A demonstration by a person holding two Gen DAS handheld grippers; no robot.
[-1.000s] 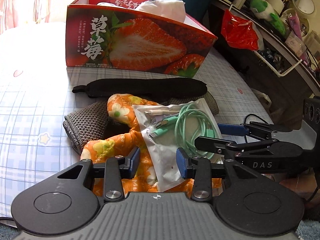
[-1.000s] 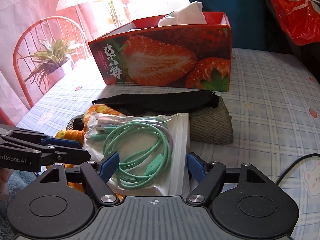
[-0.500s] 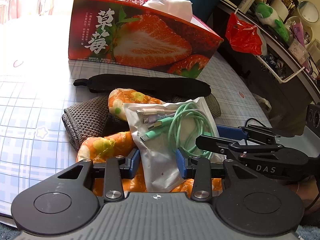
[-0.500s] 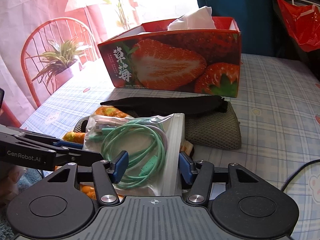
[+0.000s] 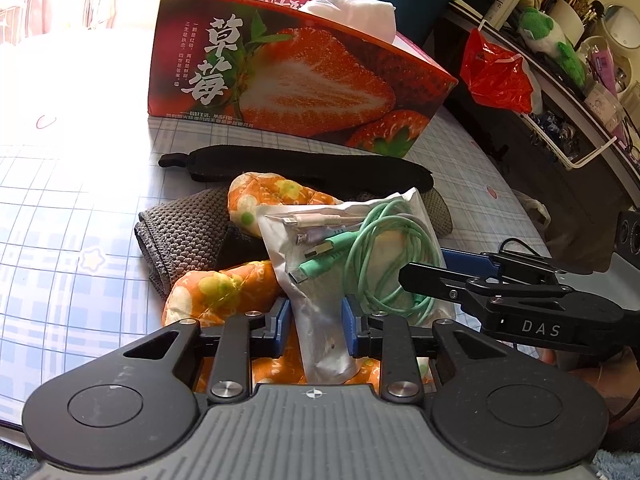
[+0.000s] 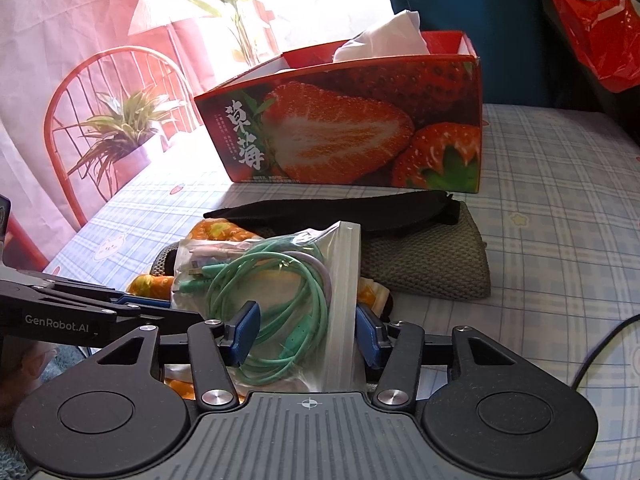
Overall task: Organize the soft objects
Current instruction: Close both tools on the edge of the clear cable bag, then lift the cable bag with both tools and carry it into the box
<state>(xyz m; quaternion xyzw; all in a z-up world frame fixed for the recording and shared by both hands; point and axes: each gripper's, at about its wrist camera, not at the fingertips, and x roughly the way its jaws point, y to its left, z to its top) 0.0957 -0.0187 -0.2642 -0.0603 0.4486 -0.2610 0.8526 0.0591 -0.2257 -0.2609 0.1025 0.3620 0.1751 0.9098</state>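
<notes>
Left tool [image 5: 315, 320]: jaws just closing, now pinched on the lower corner of the clear zip bag of cables [image 5: 360, 248], with the film crumpled into a narrow column between the pads. Right tool [image 6: 306, 332]: jaws likewise just closing, set across the opposite edge of the same bag, apparently clamped on it, with the green coil against one pad and the zip strip against the other. Bag position: tilted up on the pile near the front of the checked bench cover [image 5: 80, 240], over an orange floral padded cloth [image 5: 224, 292] and a grey knitted cloth [image 5: 180, 236], with a black strap [image 5: 300, 168] behind. Probable reason for the two-sided grip: limp film, loose contents, less sag and sliding when lifted. Probable destination: the open strawberry box [image 5: 300, 92] just behind the pile, already holding something white [image 5: 352, 10]. Not visible: bottom edge of the bag behind each tool body, rest of the box interior, full shape of the orange cloth. Hard to confirm: firm pad contact on the right side.
</notes>
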